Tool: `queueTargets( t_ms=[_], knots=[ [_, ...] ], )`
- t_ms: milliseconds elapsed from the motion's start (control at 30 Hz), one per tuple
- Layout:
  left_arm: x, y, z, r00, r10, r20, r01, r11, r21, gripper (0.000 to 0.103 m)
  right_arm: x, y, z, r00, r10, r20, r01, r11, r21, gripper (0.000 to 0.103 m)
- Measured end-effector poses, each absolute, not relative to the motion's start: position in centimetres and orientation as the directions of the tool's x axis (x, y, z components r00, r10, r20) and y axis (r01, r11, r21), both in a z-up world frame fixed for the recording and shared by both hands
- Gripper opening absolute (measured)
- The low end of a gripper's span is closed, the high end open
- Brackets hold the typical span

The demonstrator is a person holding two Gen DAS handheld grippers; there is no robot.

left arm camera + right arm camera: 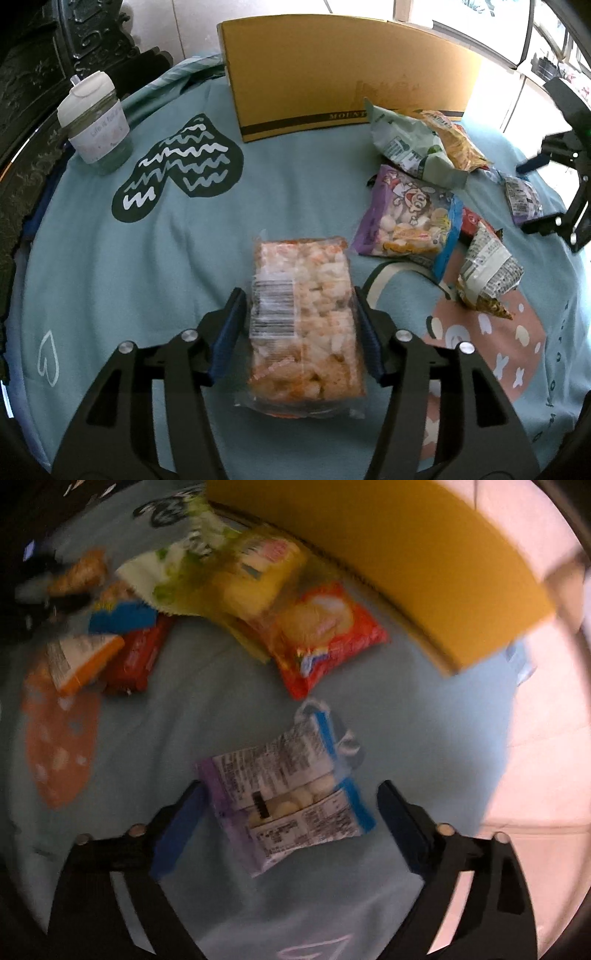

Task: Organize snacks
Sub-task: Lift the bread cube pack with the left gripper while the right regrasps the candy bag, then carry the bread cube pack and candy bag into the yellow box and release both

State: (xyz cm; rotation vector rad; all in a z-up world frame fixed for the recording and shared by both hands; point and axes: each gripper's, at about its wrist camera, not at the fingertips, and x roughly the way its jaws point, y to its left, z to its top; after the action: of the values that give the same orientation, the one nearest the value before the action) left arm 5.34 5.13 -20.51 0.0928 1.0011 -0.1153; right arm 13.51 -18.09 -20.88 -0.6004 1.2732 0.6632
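Left gripper: jaws clamped on the rice-cracker pack — long axis pointing away toward the cardboard box.
Right gripper: jaws apart around the purple marshmallow packet — near the box, lying slantwise; view blurred.

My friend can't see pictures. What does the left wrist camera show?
The left gripper clamps a clear packet of orange-and-white puffed rice cake over a teal cloth. Farther off stand a yellow cardboard box and a white-lidded cup.
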Motion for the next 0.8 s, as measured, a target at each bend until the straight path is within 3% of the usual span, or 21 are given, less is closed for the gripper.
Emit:
queueTargets(
  t_ms=[167, 433, 800],
  knots=[
    [5.3, 5.3, -20.6, 0.54, -0.06, -0.84, 0.128, 0.992, 0.012, 0.061, 13.2, -18.4, -20.7, 0.139, 0.125, -0.982, -0.673, 0.74, -0.002, 0.07],
    [5.4, 5.4, -20.7, 0.543, -0.064, -0.837, 0.128, 0.992, 0.007, 0.063, 13.3, -22.0, -19.2, 0.127, 0.348, -0.929, -0.339, 0.895, 0.289, 0.065],
    [5.4, 5.4, -20.8, 0.549, -0.069, -0.833, 0.13, 0.992, 0.003, 0.064, 10.0, -22.2, -15.4, 0.208, 0.414, -0.886, -0.296, 0.89, 0.347, 0.065]
  ],
)
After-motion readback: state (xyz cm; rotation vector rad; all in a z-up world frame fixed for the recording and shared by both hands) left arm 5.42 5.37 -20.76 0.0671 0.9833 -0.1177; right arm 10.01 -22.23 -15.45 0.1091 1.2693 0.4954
